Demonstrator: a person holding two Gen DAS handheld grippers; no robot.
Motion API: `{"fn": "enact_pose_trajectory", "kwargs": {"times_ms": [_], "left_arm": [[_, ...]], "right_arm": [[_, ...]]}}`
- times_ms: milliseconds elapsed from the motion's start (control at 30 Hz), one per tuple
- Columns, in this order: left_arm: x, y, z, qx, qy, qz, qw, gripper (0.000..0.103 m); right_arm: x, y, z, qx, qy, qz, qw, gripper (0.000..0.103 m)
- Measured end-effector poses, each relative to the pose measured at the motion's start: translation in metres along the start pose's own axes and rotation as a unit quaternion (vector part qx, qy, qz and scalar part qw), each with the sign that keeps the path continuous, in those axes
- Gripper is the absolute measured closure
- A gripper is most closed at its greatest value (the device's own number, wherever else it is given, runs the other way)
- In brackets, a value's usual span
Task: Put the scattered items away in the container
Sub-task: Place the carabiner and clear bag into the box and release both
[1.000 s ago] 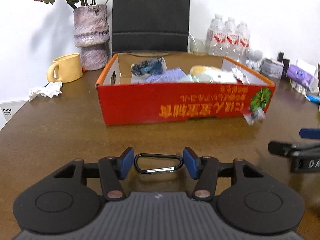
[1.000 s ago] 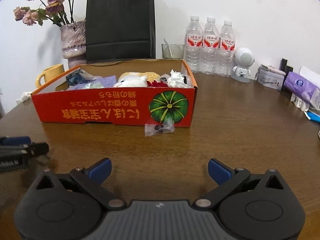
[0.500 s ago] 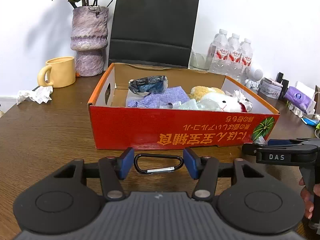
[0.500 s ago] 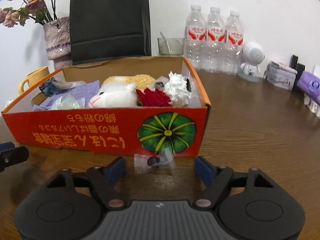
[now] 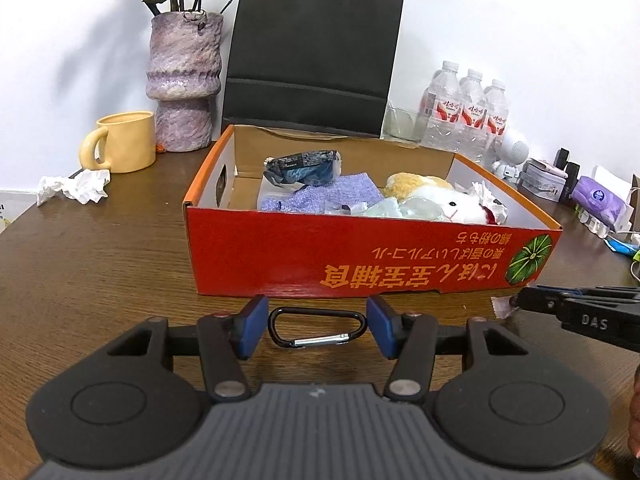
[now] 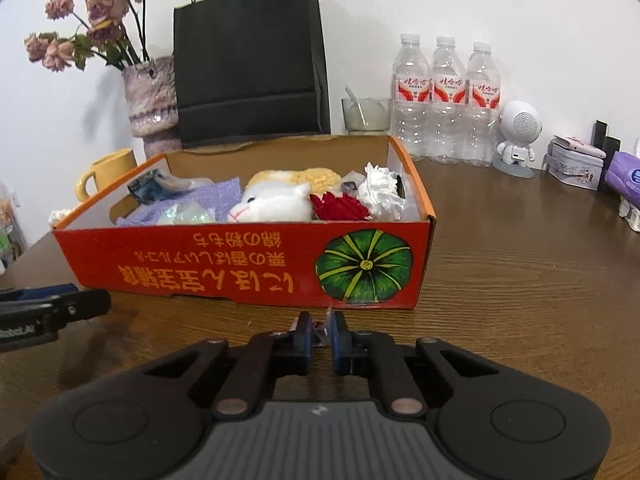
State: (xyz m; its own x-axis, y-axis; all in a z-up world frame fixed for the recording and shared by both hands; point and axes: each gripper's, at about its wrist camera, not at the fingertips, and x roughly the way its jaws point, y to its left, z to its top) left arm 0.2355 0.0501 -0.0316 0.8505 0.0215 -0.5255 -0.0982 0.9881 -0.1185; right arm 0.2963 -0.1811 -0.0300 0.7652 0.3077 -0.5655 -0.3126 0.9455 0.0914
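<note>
A red cardboard box (image 5: 360,256) stands on the brown table, holding a plush toy (image 5: 440,200), a purple cloth, a dark packet and crumpled paper; it also shows in the right wrist view (image 6: 248,268). My left gripper (image 5: 316,326) is shut on a black carabiner (image 5: 316,326), held by its two ends in front of the box. My right gripper (image 6: 320,330) is shut on a small clear plastic bag (image 6: 320,330) at the box's right front corner; the bag's edge shows in the left wrist view (image 5: 502,306).
A crumpled tissue (image 5: 74,188) and yellow mug (image 5: 124,146) lie left of the box. A vase (image 5: 184,80), black paper bag (image 5: 312,52), water bottles (image 6: 446,100), a white speaker figure (image 6: 518,136) and small boxes line the back and right.
My right gripper has moved forward to the plastic bag and closed on it. My left gripper has carried the carabiner closer to the box.
</note>
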Motion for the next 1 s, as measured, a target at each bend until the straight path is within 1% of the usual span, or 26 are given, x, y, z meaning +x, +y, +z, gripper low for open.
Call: {"fn": "enact_pose_trajectory", "kwargs": {"times_ms": [100,267,367,467,567,667,767,900,933,967,1000], "left_arm": [[-0.008,0.000,0.003,-0.006,-0.008,-0.006,0.9999,0.048],[-0.027,-0.003,0.018,-0.013,-0.032,-0.028,0.9990,0.048],[-0.036,-0.005,0.040,-0.015,-0.050,-0.044,0.9977,0.048],[-0.038,-0.013,0.066,-0.002,-0.084,-0.039,0.9957,0.048],[-0.025,-0.020,0.087,0.003,-0.109,-0.033,0.9935,0.048],[-0.003,-0.021,0.095,-0.003,-0.122,-0.030,0.9920,0.048],[0.024,-0.023,0.100,0.012,-0.104,-0.032,0.9940,0.048],[0.049,-0.019,0.104,0.025,-0.094,-0.020,0.9950,0.047],[0.054,-0.018,0.105,0.028,-0.092,-0.019,0.9952,0.047],[0.058,-0.018,0.106,0.031,-0.088,-0.019,0.9954,0.047],[0.061,-0.018,0.106,0.032,-0.086,-0.018,0.9956,0.044]], "right_arm": [[-0.011,0.002,0.000,0.009,-0.012,0.006,1.000,0.095],[-0.041,0.010,0.010,0.009,-0.056,0.027,0.998,0.095],[-0.059,0.013,0.029,0.007,-0.091,0.044,0.995,0.095],[-0.062,0.018,0.053,0.000,-0.117,0.050,0.992,0.095],[-0.048,0.024,0.076,-0.003,-0.132,0.050,0.990,0.095],[-0.020,0.025,0.090,0.006,-0.125,0.052,0.991,0.095],[0.010,0.025,0.099,0.001,-0.103,0.051,0.993,0.095],[0.038,0.024,0.108,-0.004,-0.085,0.046,0.995,0.095],[0.042,0.023,0.110,-0.006,-0.082,0.044,0.996,0.094],[0.046,0.022,0.110,-0.008,-0.080,0.044,0.996,0.092],[0.050,0.021,0.112,-0.010,-0.077,0.043,0.996,0.091]]}}
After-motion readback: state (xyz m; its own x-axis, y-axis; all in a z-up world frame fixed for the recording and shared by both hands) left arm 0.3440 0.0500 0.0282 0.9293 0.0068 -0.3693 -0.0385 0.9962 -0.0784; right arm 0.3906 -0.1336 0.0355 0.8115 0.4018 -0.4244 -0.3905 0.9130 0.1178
